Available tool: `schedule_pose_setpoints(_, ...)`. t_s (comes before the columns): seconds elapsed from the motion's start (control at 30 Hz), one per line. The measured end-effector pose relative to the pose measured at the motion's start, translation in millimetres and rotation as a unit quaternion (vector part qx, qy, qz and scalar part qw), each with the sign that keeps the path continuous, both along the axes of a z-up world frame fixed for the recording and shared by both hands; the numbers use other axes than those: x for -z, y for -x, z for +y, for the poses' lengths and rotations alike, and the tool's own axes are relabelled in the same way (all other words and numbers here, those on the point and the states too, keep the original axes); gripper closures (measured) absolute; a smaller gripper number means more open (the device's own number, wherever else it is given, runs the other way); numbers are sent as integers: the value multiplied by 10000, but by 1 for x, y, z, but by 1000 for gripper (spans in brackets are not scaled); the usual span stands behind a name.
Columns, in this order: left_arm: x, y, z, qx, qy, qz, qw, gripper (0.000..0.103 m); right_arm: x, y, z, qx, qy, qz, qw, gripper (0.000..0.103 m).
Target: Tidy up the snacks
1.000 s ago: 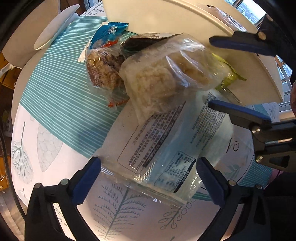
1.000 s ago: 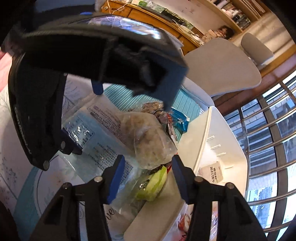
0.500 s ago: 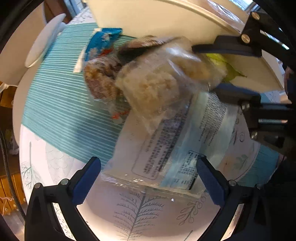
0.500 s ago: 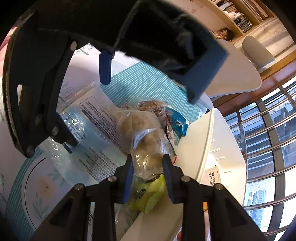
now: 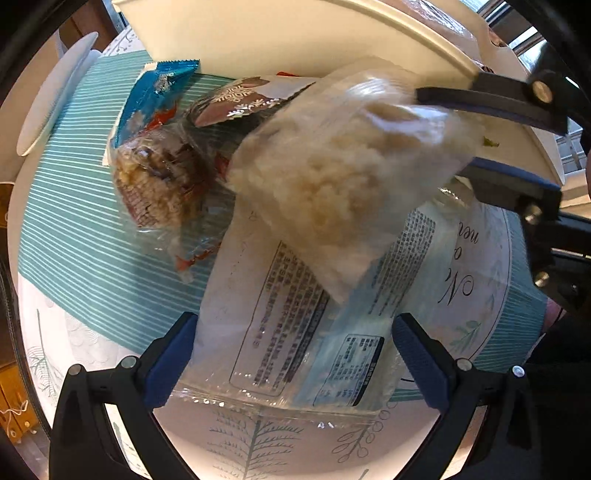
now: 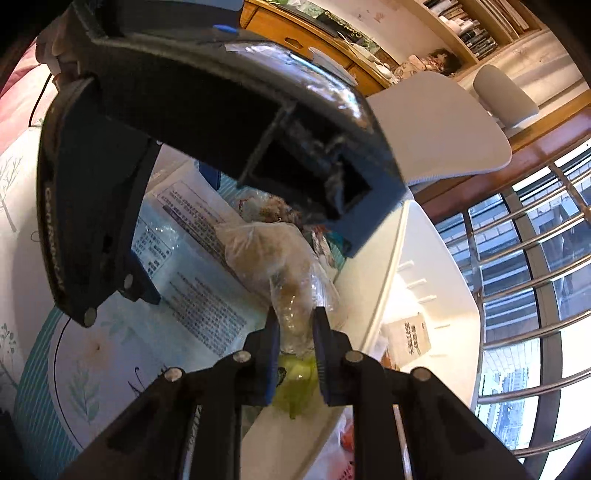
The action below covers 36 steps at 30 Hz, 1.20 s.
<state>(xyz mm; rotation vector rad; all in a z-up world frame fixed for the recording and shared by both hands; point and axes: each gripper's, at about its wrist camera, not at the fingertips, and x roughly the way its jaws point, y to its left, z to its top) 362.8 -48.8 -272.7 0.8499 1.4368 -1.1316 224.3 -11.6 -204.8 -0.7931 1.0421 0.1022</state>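
Note:
A clear bag of pale puffed snack [image 5: 340, 177] lies on top of a large flat packet with a printed label [image 5: 295, 325]. My right gripper [image 6: 295, 325] is closing, and its pads pinch the bag's [image 6: 273, 258] near end. In the left wrist view the right gripper [image 5: 461, 136] grips the bag from the right. My left gripper [image 5: 293, 332] hangs open above the flat packet, one finger at each side of it, touching nothing. A white tray [image 5: 258, 33] stands just behind the pile.
A blue packet [image 5: 155, 92], a brown packet [image 5: 240, 103] and a clear bag of brown cereal [image 5: 159, 184] lie left of the pale bag on the teal striped cloth [image 5: 74, 240]. A green packet [image 6: 295, 380] sits under the right gripper. A white chair [image 6: 436, 125] stands beyond the table.
The right gripper's jaws have narrowed from wide apart onto the end of the pale bag, which now bunches up. The left gripper has drifted nearer the pile, still open.

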Motion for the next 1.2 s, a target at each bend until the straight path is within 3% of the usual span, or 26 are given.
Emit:
schedule_pose_setpoints(0.2, 8, 1, 4, -140, 83, 62, 9998, 0, -9, 5, -3, 119, -108, 53, 9999, 86)
schedule_pose_setpoints(0.33, 2, 10, 24, -289, 353, -70, 9989, 0, -17, 10, -3, 265, -309, 182, 9990, 87)
schedule_pose_setpoints(0.6, -1, 24, 57, -1220, 699, -212, 9898, 12, -23, 25, -3, 363, -421, 381, 9977, 87)
schedule_pose_setpoints(0.83, -5, 22, 100, -2321, 953, 118, 9679, 39, -25, 42, 3, 497, -511, 548, 9959, 87)
schedule_pose_setpoints(1.07, -4, 38, 139, -3255, 1223, 464, 9364, 62, -34, 59, 11, 684, -631, 666, 9934, 88)
schedule_pose_setpoints(1.1, -5, 44, 139, -3319, 1256, 461, 9338, 67, -35, 62, 11, 746, -658, 676, 9927, 88)
schedule_pose_setpoints(1.17, -8, 53, 146, -3490, 1301, 421, 9271, 88, -38, 66, 11, 906, -733, 689, 9908, 88)
schedule_pose_setpoints(1.2, -12, 51, 143, -3557, 1296, 451, 9245, 90, -39, 68, 11, 979, -772, 699, 9897, 88)
